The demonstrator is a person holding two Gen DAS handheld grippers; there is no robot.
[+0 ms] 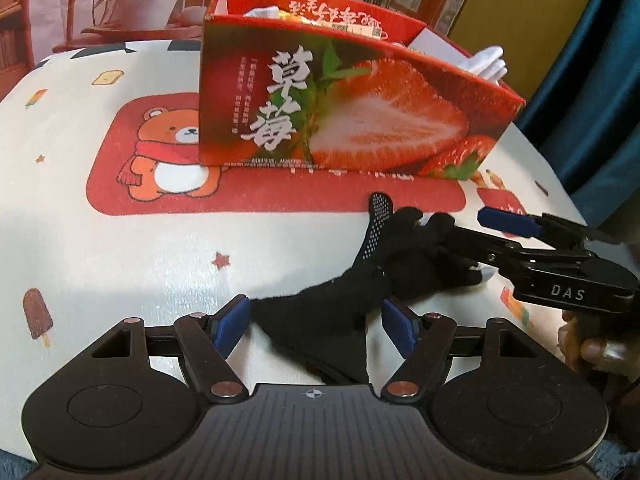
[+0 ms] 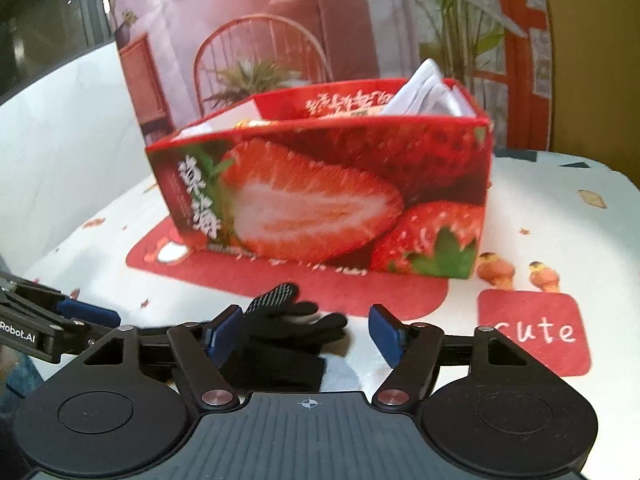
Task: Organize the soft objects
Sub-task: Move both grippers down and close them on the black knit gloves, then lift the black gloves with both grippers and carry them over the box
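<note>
A black knit glove [image 1: 360, 280] lay crumpled on the table [image 1: 120, 248], in front of a red cardboard box [image 1: 352, 120] printed with strawberries. The left gripper [image 1: 316, 326] had its jaws spread, with the glove's cuff lying between the blue pads but not pinched. The right gripper [image 2: 306, 332] also had its jaws spread, straddling the glove's fingers without pressing on them.

The likeliest trouble was a poor catch. The limp fabric could fold or slide away as the jaws closed, leaving only a fingertip held, so the glove might dangle and drop. With two grippers crowding one small glove, they could bump each other or tug the cloth apart. Lifting it toward the box, a trailing end could snag the rim or nudge the light box along the smooth cloth.

The glove was soft and floppy, with a pale dotted grip pattern on one finger. The box was stiff, glossy and open-topped, with white fabric items [image 1: 486, 62] poking above its rim. The table wore a white cover with cartoon bear prints.
</note>
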